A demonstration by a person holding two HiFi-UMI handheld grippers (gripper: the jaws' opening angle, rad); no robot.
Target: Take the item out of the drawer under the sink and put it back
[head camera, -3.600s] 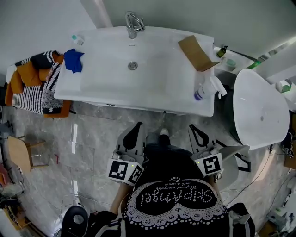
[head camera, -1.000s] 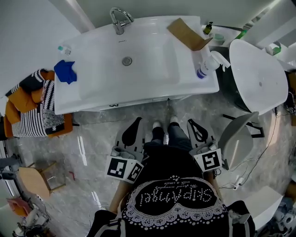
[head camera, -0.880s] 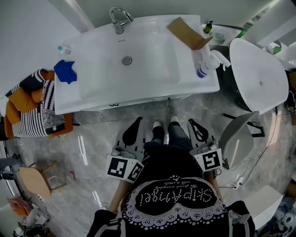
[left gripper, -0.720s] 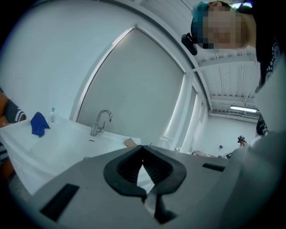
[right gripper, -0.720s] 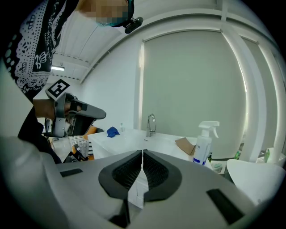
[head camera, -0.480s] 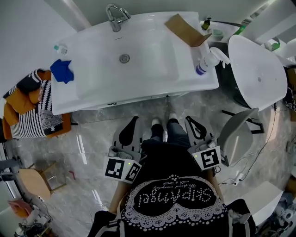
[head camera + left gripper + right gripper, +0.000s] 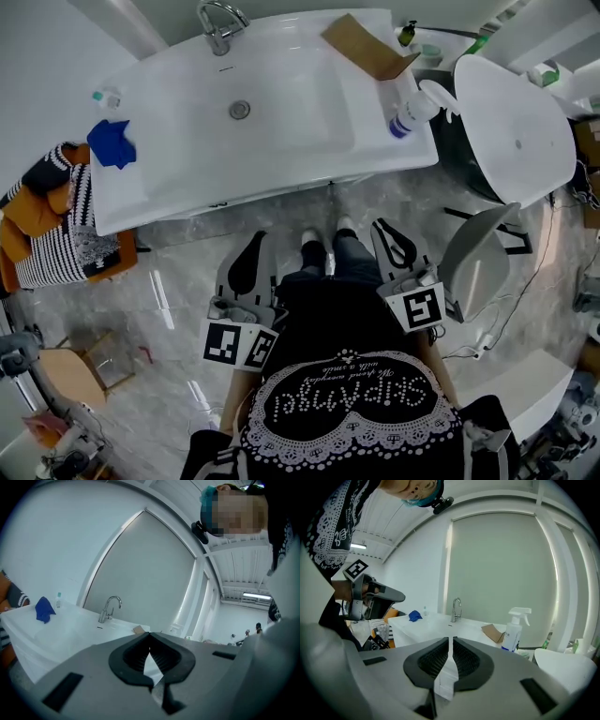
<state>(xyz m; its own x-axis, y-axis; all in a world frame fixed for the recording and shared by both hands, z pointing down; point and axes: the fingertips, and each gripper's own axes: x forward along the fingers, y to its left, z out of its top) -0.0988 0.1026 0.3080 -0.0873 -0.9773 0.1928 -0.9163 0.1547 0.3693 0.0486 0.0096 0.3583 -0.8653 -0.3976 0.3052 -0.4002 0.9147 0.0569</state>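
Observation:
The white sink vanity [image 7: 281,141] stands ahead of me, its faucet [image 7: 217,23] at the back. The drawer under it is hidden below the counter in the head view, and no item from it shows. Only the vanity's white front [image 7: 28,644] shows in the left gripper view. My left gripper [image 7: 257,238] is held at waist height, short of the vanity, shut with nothing in it [image 7: 150,634]. My right gripper [image 7: 379,225] is beside it, also shut and empty [image 7: 450,640], pointing at the counter [image 7: 440,620].
On the counter lie a blue cloth [image 7: 111,142], a small bottle [image 7: 105,97], a cardboard box [image 7: 366,45] and a spray bottle [image 7: 412,105]. Striped and orange clothes [image 7: 47,225] are piled at the left. A white tub [image 7: 511,122] and a grey chair [image 7: 478,262] stand at the right.
The sink has slid higher in the head view and turned a little. Both grippers stay at waist height, shut as before.

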